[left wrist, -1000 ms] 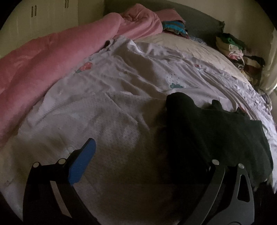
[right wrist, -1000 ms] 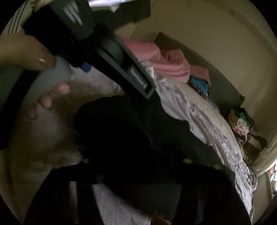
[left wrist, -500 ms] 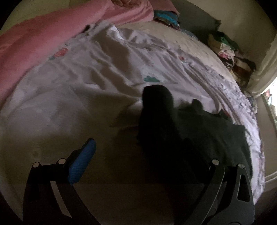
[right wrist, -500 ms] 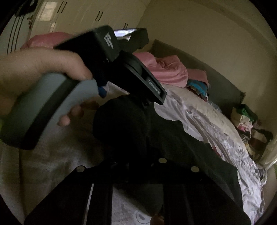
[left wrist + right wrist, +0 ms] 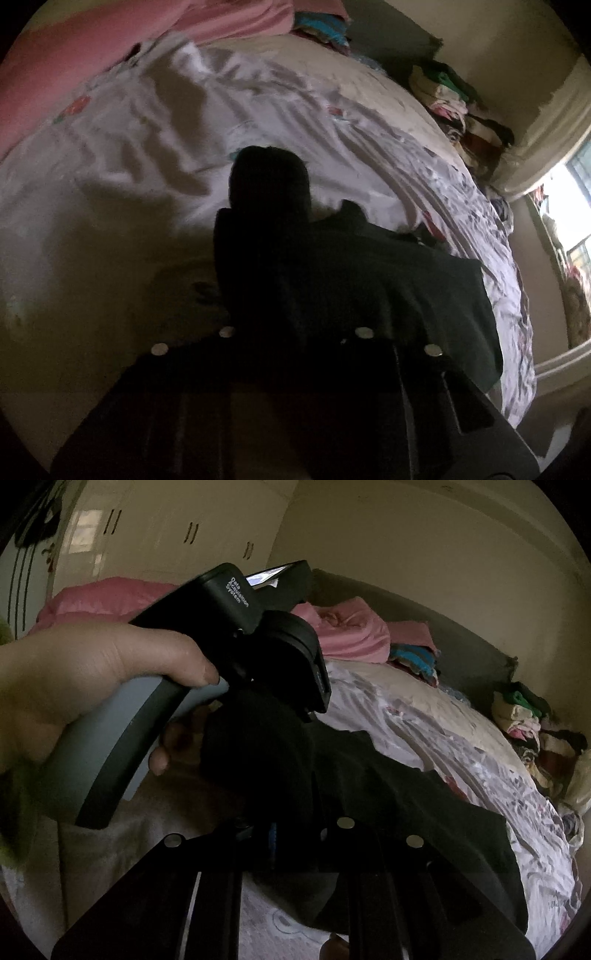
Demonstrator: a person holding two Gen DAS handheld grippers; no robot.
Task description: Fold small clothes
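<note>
A small dark garment (image 5: pixel 388 280) lies on the pale bedsheet (image 5: pixel 122 166), one end lifted off the bed. My left gripper (image 5: pixel 295 332) is shut on the near edge of that garment. In the right wrist view the garment (image 5: pixel 388 782) hangs from the left gripper's body (image 5: pixel 258 635), held by a hand. My right gripper (image 5: pixel 295 830) is shut on the garment's lower edge; its fingertips are buried in dark cloth.
A pink blanket (image 5: pixel 92 62) lies along the bed's far left. Piles of folded clothes (image 5: pixel 454 99) sit at the head of the bed by the wall. A window (image 5: pixel 569 206) is at the right. Cupboards (image 5: pixel 192 528) stand behind.
My left gripper has closed on the garment's edge; it was open a second ago. Both grippers have risen, and the garment's near end has come up off the sheet.
</note>
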